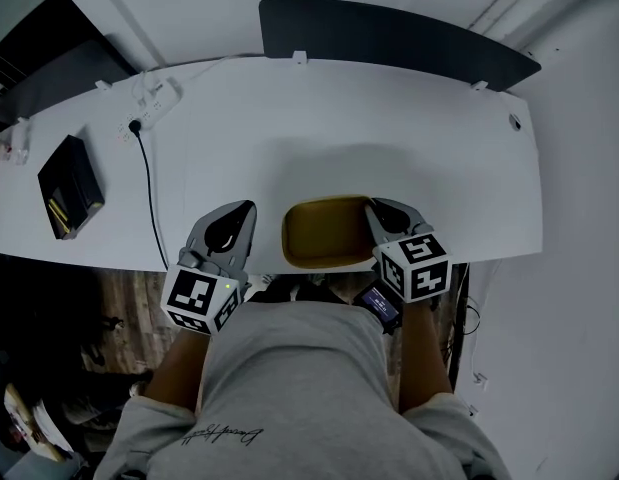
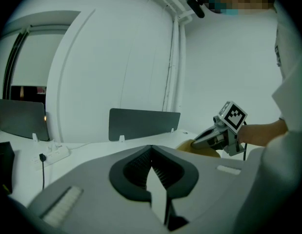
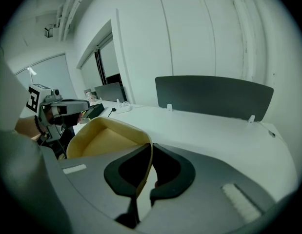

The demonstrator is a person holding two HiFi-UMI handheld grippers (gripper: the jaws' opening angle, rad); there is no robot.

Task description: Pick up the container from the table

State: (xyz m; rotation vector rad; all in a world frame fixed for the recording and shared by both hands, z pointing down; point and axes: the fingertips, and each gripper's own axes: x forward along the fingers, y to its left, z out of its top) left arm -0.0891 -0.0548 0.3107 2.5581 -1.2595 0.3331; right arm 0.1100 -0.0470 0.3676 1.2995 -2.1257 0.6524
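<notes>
White-walled room; curved white desk (image 1: pixel 389 138) fills upper half of head view. Tan container (image 1: pixel 324 233) at desk's near edge, open side up, rounded corners, nothing visible inside. Can't tell if its base rests on desk or sits just clear of it.

Right of container: right gripper (image 1: pixel 373 208), jaws clamped on container's right wall. Thin rim runs straight betw. both dark pads in right gripper view.

Left of container: left gripper (image 1: pixel 247 208), near its left wall but apart from it. Jaws pressed together w/ nothing betw. them; pads meet at tips in left gripper view.

Behind container, along desk's far edge: dark grey divider panel (image 1: pixel 389 38), upright on small white clips.

Behind container & well to its left: white power strip (image 1: pixel 154 103). Black cable (image 1: pixel 149 198) runs from it toward near edge, well left of container.

Further left of container: black box (image 1: pixel 71 183) lying on desk, yellowish items inside, too small to ID.

Behind container & far to its right: small round hole (image 1: pixel 515 121) in desk top.

Nearer than container in head view: person's grey shirt (image 1: pixel 309 388), w/ bare forearm (image 1: pixel 424 353) behind right gripper.
</notes>
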